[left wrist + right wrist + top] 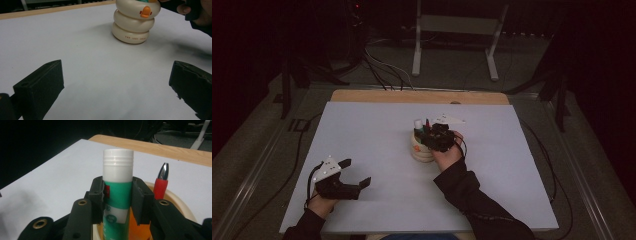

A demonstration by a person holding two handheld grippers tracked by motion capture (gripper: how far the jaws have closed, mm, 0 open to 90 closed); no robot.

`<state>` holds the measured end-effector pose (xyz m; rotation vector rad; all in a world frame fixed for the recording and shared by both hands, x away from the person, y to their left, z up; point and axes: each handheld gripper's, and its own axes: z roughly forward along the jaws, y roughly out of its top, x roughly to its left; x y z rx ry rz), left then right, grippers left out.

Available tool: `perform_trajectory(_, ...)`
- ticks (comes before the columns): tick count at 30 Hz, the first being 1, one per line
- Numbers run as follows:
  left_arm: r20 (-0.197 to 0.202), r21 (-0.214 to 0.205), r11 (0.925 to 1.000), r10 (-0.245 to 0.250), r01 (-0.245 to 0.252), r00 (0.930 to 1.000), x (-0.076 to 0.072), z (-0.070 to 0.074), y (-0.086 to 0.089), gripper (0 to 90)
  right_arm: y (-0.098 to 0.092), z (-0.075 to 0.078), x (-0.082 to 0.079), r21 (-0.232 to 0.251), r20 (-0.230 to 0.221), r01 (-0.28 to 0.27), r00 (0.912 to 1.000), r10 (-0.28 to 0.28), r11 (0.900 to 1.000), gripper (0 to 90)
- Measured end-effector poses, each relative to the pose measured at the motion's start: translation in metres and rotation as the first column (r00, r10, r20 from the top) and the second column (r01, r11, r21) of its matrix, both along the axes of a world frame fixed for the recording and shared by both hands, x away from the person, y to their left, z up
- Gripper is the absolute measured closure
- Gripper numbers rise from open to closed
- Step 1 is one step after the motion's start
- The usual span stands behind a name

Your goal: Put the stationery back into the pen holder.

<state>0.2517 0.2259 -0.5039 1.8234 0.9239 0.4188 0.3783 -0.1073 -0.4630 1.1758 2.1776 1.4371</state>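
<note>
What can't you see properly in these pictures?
- Bottom of the glue stick: in the right gripper view it sinks into the cream holder, and the right gripper clamped on it covers its sides.
- Red pen: its lower part is hidden by a jaw.
- Red lettering on the holder: too small in the left gripper view.
- Holder's top: cut off by the frame edge there.

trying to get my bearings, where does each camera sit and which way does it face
High view: above the person's side, looking forward and down on the table; shows both forearms, left gripper and right gripper.
Left gripper view: rides the left gripper, looks along its open jaws at the cream holder.
Right gripper view: rides the right gripper, jaws clamped on a glue stick beside a red pen.
All three share the holder.
</note>
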Motion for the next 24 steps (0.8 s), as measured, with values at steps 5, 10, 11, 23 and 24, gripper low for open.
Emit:
perform_trajectory(5, -0.002, 0.002, 1.0, -0.001, 0.001, 1.0, 0.0, 0.0, 0.0, 0.3, -0.002, -0.001, -0.002, -0.012, -0.013, -0.012, 0.9998, 0.012, 0.9999, 65.0)
perform_trajectory(10, -0.001, 0.003, 1.0, 0.0, 0.0, 1.0, 0.0, 0.0, 0.0, 0.3, -0.004, -0.001, 0.0, -0.015, -0.023, -0.012, 0.9997, 0.012, 0.9998, 63.4)
perform_trajectory(11, -0.001, 0.002, 1.0, 0.0, 0.0, 1.0, 0.0, 0.0, 0.0, 0.3, -0.004, -0.001, 0.0, -0.012, -0.022, -0.02, 0.9996, 0.019, 0.9997, 62.1)
perform_trajectory(23, 0.0, 0.002, 1.0, -0.001, 0.001, 1.0, 0.0, 0.0, 0.0, 0.3, -0.005, 0.013, -0.002, 0.031, 0.021, -0.046, 0.9988, 0.045, 0.9985, 46.3)
perform_trajectory(24, 0.0, 0.001, 1.0, -0.002, 0.002, 1.0, 0.0, 0.0, 0.0, 0.3, -0.005, 0.014, -0.003, 0.029, 0.026, -0.051, 0.9984, 0.051, 0.9983, 43.2)
